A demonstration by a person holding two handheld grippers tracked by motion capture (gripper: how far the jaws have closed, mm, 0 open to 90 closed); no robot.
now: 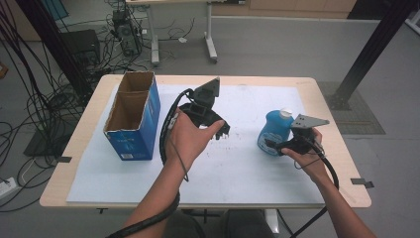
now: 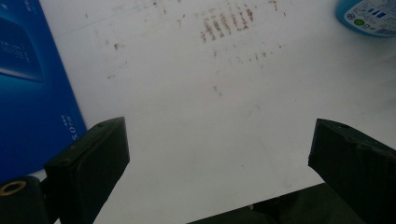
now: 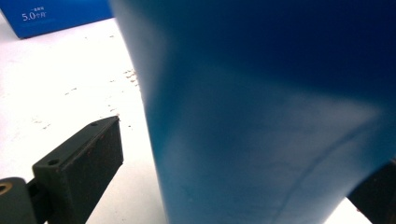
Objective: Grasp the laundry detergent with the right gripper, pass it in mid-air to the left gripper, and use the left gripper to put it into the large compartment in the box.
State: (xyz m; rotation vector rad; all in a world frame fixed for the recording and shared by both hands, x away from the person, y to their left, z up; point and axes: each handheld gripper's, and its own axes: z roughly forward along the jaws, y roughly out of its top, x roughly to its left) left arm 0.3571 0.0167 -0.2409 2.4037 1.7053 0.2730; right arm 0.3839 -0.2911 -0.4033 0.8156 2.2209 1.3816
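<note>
A blue bottle (image 1: 274,130) with a white cap stands upright on the white sheet at the right. My right gripper (image 1: 275,145) is at its near right side, and the bottle's body (image 3: 261,116) sits between the open jaws. In the right gripper view a gap shows between the left jaw and the bottle. My left gripper (image 1: 218,130) hangs over the middle of the sheet, and in its own view my left gripper (image 2: 218,140) is open wide with nothing between the jaws. An open-topped blue cardboard box (image 1: 130,119) stands at the left.
The white sheet (image 1: 237,168) covers most of a wooden table (image 1: 329,124) and carries faint brown scuff marks (image 2: 224,25) near its middle. Beyond the table lie cables, a desk frame and a black post on the floor.
</note>
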